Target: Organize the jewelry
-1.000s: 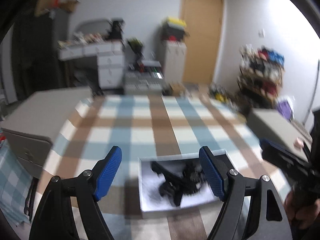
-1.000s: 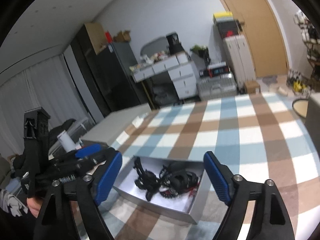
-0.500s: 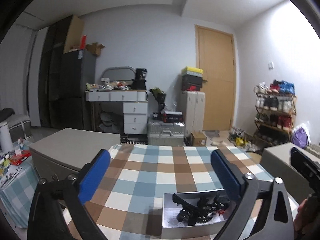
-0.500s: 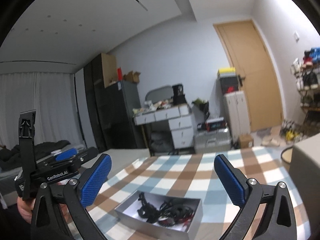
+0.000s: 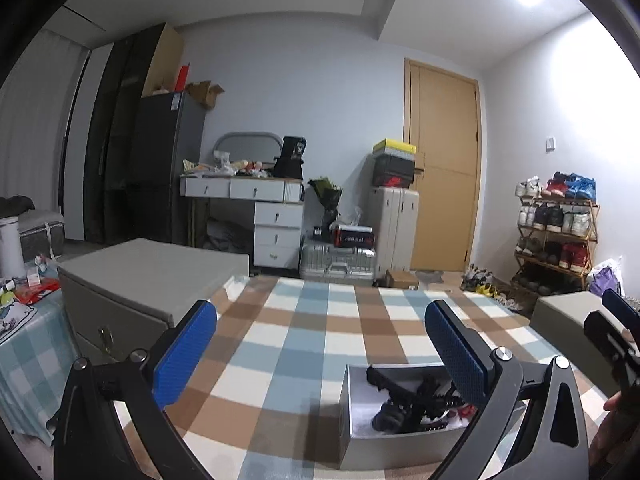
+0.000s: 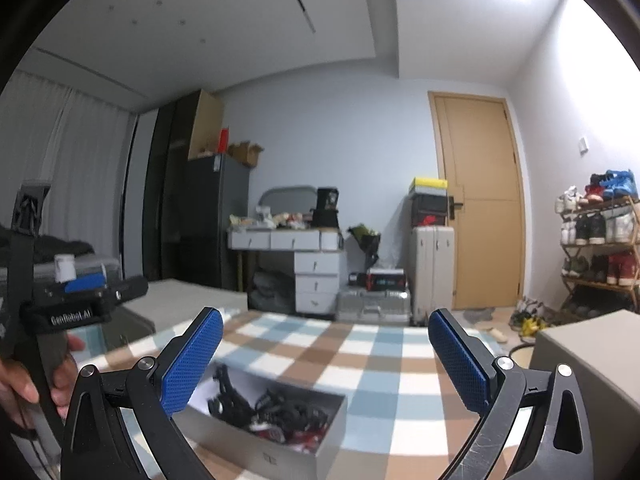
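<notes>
Both cameras sit low over the bench with the blue, brown and white checked cloth (image 5: 320, 344), each looking nearly level past its own blue-padded fingers (image 5: 456, 352) toward the far wall. The left view stands close behind the open grey cardboard box (image 5: 384, 446), which lies low and right of centre. The right view (image 6: 460, 364) has that box (image 6: 280, 458) lower left. Both share the tan wooden door (image 5: 444, 168), white drawer desk (image 6: 316, 276) and wooden shoe rack (image 5: 556, 240).

The right gripper (image 6: 326, 354) stands wide open, with nothing between its blue pads, above a checked tablecloth (image 6: 380, 364). At lower centre, an open grey box (image 6: 320, 436) holds tangled dark pieces, probably jewelry (image 6: 276, 410). At left, a hand (image 6: 24, 384) grips the left gripper (image 6: 76, 300).
</notes>
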Tool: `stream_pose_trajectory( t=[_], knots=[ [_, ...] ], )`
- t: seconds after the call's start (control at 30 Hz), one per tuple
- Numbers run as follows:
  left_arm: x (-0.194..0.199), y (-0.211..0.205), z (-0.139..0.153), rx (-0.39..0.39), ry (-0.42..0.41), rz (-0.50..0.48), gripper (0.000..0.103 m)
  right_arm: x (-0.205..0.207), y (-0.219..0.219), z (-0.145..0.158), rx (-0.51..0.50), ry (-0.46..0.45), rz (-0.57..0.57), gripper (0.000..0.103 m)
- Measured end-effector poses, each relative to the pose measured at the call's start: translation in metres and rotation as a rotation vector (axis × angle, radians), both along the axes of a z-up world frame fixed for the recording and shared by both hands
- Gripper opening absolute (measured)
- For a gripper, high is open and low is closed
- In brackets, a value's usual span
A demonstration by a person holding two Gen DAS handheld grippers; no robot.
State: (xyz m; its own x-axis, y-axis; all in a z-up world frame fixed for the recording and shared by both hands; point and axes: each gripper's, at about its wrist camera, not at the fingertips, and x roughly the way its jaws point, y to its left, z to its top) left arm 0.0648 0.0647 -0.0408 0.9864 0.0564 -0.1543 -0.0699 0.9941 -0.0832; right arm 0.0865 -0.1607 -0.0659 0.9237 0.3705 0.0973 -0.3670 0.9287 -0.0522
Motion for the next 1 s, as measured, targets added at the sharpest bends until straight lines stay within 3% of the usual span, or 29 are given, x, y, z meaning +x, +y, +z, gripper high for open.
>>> stream_pose_trajectory(
  t=[0.23,0.43,0.53,0.7,1.0],
  knots=[
    [0.009,-0.011,-0.016,0.049,0.087,0.002,0.102,0.012,-0.002,-0.014,-0.008,0.05,-0.011,0.103],
    [0.01,-0.017,-0.028,0.057,0.1,0.021,0.102,0.021,-0.002,-0.016,-0.015,0.111,-0.003,0.103],
    [0.015,-0.019,-0.029,0.062,0.144,-0.005,0.102,0.032,0.001,-0.018,-0.03,0.167,-0.009,0.103],
    [0.011,-0.023,-0.027,0.072,0.144,-0.014,0.102,0.053,0.011,-0.024,-0.089,0.278,-0.041,0.103],
    [0.006,-0.024,-0.025,0.072,0.146,-0.011,0.102,0.049,0.008,-0.025,-0.084,0.267,-0.028,0.103]
  ],
)
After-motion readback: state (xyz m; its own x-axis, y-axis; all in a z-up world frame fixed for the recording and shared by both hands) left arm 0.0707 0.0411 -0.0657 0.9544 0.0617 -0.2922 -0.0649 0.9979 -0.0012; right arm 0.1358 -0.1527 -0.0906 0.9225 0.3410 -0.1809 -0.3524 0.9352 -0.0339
